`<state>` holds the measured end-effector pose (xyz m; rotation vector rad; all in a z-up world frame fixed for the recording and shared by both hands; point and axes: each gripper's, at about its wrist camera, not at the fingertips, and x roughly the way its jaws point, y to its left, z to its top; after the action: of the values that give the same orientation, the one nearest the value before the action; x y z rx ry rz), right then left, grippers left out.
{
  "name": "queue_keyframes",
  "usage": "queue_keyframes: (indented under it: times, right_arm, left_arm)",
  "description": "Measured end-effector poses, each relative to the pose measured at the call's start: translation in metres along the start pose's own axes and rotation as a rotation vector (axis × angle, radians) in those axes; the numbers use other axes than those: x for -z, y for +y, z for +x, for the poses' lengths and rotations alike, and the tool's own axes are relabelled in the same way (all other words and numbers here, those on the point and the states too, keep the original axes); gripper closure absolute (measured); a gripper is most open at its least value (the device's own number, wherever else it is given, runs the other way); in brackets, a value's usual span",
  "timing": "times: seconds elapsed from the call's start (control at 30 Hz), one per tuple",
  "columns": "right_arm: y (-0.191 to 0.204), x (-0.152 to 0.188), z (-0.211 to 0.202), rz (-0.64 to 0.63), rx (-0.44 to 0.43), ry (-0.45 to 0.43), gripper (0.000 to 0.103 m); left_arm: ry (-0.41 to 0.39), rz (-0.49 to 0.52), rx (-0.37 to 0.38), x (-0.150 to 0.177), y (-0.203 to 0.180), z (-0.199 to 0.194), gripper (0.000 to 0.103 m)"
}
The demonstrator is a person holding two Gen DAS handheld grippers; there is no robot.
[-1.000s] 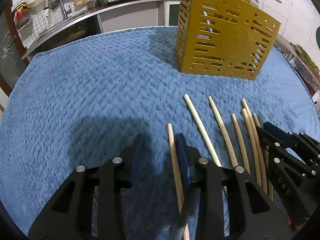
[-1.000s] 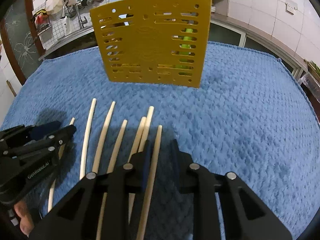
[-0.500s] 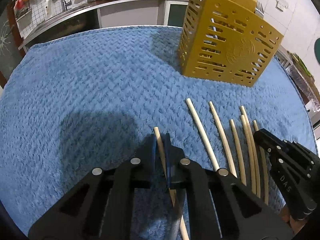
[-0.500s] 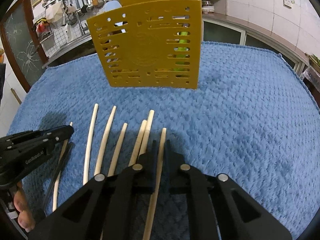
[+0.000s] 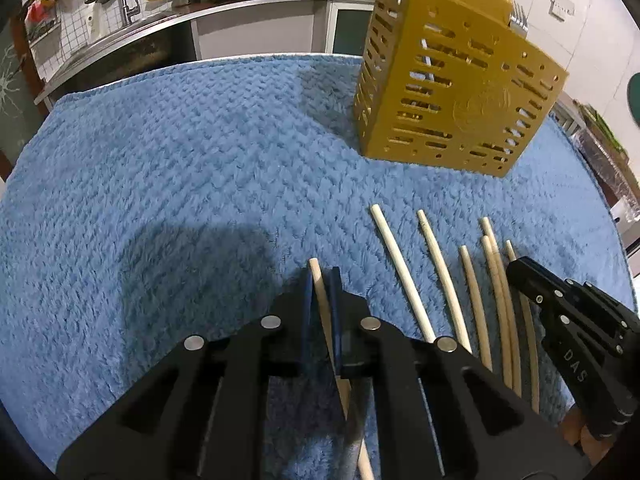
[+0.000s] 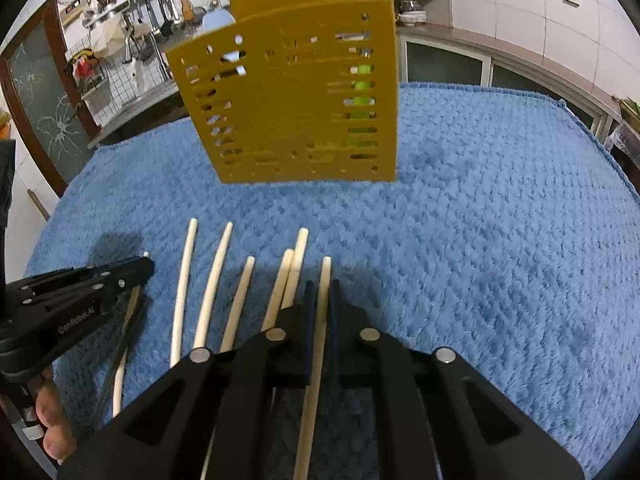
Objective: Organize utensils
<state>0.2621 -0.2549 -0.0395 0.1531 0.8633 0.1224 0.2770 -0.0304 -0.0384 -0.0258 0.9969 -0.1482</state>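
Both tools have just clamped down, jaws drawn in from wider apart a moment ago. The left tool [image 5: 320,280] now pinches the outermost chopstick [image 5: 318,280] on its side of the row, the blunt tip poking out just past the blue pads. The right tool [image 6: 321,292] has done the same with the end chopstick [image 6: 325,276] on its own side, squeezed tight between its pads. That means two sticks are secured at once, so the pick-up looks done and I'd judge lifting comes next. Between the tools, five loose chopsticks [image 6: 216,264] lie fanned on the blue towel [image 5: 180,168] covering the desk, two of them touching along their length. Beyond them, toward the far edge of the desk, stands the yellow slotted holder [image 6: 296,104], upright, well apart from both tools, with something green showing through its slots. Both held sticks point roughly at it.
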Motion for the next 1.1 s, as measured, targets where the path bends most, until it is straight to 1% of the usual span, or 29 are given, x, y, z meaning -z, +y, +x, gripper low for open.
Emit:
queue_keyframes:
  times: [0.13, 0.3, 0.43, 0.53, 0.83, 1.1]
  right_arm:
    - [-0.002, -0.001, -0.005, 0.011, -0.017, -0.024, 0.096]
    - [-0.004, -0.002, -0.013, 0.02, -0.03, -0.052, 0.097]
    - [-0.007, -0.005, -0.032, 0.024, -0.03, -0.118, 0.097]
    - [-0.012, -0.006, -0.048, 0.032, -0.048, -0.169, 0.097]
    - [-0.021, -0.009, -0.088, 0.049, -0.073, -0.287, 0.097]
    - [-0.022, -0.01, -0.118, 0.053, -0.078, -0.38, 0.097]
  left_arm:
    - [-0.059, 0.01, 0.006, -0.001, -0.002, -0.016, 0.097]
    - [-0.114, 0.02, 0.008, -0.001, -0.004, -0.032, 0.097]
    - [-0.179, 0.037, -0.012, -0.001, -0.005, -0.05, 0.097]
    - [-0.213, 0.042, -0.012, -0.002, -0.004, -0.063, 0.097]
    - [-0.325, 0.031, 0.013, -0.004, 0.002, -0.101, 0.098]
    - [-0.386, 0.036, 0.04, -0.005, 0.0, -0.124, 0.099]
